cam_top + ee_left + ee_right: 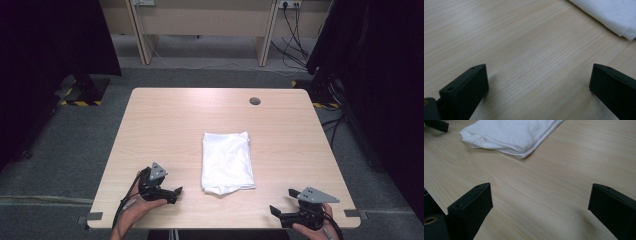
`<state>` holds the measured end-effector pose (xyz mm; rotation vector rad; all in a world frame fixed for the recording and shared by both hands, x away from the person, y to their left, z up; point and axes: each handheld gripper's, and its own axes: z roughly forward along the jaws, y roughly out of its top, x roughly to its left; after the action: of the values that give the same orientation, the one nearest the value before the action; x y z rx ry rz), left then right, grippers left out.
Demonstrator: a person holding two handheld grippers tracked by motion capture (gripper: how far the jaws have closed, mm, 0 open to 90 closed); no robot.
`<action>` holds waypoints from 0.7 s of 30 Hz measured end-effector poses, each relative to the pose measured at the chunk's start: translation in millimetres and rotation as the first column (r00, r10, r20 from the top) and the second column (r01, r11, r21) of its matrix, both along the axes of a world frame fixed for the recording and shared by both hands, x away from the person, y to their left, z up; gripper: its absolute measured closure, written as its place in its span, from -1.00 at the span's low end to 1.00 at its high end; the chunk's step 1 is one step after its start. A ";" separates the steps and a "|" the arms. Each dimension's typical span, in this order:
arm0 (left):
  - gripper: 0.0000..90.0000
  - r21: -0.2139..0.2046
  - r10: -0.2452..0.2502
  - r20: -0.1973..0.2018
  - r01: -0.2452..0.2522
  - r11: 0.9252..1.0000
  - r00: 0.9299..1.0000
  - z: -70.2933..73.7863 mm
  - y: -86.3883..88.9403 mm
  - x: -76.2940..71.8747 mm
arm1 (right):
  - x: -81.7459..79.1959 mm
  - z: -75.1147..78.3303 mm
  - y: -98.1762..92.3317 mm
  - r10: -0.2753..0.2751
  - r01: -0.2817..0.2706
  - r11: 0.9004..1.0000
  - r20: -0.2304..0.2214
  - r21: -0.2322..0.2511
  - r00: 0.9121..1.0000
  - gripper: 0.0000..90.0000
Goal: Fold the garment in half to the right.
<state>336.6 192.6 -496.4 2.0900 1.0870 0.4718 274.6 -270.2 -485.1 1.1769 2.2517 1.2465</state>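
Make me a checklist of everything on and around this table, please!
Surface: light wooden table, with a round hole near the far edge.
Job's things: folded white cloth lying flat mid-table, touched by nothing.
Clutter: nothing seen.
Tongs: left tongs and right tongs both open and empty, near the front edge on either side of the cloth.
Cables: one trails from each tool; more hang from a wall socket.
Surroundings: grey carpet, black curtains, a wooden bench behind.

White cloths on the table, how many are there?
1. A folded white cloth lies mid-table, between the left gripper and right gripper, touching neither. Folds could hide another layer.
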 end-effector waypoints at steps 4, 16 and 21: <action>-0.97 0.000 0.000 0.000 0.000 1.000 1.000 0.0 0.0 0.0 | -5.8 -1.4 -2.8 -0.005 0.005 1.000 0.001 -0.005 1.000 -0.88; -0.97 0.000 0.003 0.000 -0.003 1.000 1.000 0.0 0.1 0.0 | -17.7 -1.0 -4.9 -0.002 0.002 1.000 0.009 0.005 1.000 -0.88; -0.97 -0.001 0.005 -0.001 -0.005 1.000 1.000 0.0 0.1 0.0 | -20.8 -0.8 -3.8 0.003 -0.003 1.000 0.012 0.007 1.000 -0.88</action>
<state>336.6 192.7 -496.4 2.0877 1.0933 0.4727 253.8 -274.0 -485.9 1.1658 2.2425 1.2605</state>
